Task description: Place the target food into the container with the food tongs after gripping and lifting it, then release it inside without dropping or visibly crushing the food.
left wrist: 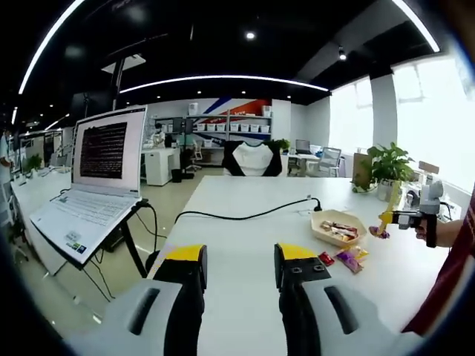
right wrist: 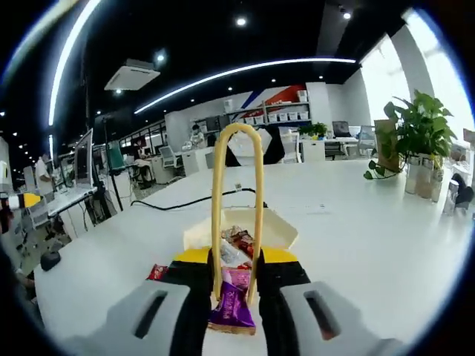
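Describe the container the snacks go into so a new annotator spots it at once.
Start from the long white table and follow the black cable toward its plug end. Just past it sits the container, a shallow beige tray already holding wrapped snacks; the right gripper view shows it behind the yellow tongs. It is the one open dish there, unlike the loose red and purple wrappers lying flat beside it.
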### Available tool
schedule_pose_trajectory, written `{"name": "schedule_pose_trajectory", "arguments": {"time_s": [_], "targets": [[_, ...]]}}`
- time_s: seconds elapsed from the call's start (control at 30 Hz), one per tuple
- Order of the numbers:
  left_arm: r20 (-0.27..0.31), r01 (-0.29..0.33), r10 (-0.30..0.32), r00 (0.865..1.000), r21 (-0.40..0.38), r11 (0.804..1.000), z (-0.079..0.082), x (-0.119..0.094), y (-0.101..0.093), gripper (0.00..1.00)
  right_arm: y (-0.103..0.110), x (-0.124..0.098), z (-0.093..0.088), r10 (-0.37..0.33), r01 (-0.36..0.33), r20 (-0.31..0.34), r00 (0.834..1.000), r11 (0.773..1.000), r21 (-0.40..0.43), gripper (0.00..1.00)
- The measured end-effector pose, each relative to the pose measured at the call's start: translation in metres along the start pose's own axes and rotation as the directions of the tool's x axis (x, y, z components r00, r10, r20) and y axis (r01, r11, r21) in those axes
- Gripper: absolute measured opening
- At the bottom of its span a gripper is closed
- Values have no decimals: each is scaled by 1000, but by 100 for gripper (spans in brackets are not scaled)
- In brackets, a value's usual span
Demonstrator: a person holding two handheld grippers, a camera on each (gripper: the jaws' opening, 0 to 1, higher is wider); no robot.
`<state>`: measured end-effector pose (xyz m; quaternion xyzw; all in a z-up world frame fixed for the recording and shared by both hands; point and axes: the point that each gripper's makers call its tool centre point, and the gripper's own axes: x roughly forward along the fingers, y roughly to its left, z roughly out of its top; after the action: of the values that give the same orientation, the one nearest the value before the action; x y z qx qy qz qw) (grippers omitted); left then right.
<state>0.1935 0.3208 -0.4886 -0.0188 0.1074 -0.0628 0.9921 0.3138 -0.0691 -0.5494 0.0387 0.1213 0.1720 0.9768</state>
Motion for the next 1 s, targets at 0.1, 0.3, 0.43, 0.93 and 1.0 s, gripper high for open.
{"name": "schedule_pose_trajectory", "arguments": {"time_s": [0.1, 0.3, 0.43, 0.93, 1.0], "targets": [[3, -1, 1, 1000, -6, 1000, 0, -1, 0, 39, -2, 13, 23, 29, -28, 22, 999, 999, -42, 17], [8, -14, 14, 1000, -19, 1000, -2, -5, 4, 39, -5, 27, 38, 66, -65, 32, 997, 998, -18, 19], [4, -24, 24, 1000, -34, 999, -5, -7, 9, 38, 19, 24, 11, 286, -290, -75, 955, 956, -38, 21], [-6, -6, 6, 1000, -40, 999, -4, -2, 2, 38, 21, 17, -65, 455, -518, -302, 837, 837, -175, 23], [-6, -6, 6, 1000, -41, 999, -4, -1, 2, 38, 19, 19, -75, 442, -521, -335, 833, 830, -201, 23]]}}
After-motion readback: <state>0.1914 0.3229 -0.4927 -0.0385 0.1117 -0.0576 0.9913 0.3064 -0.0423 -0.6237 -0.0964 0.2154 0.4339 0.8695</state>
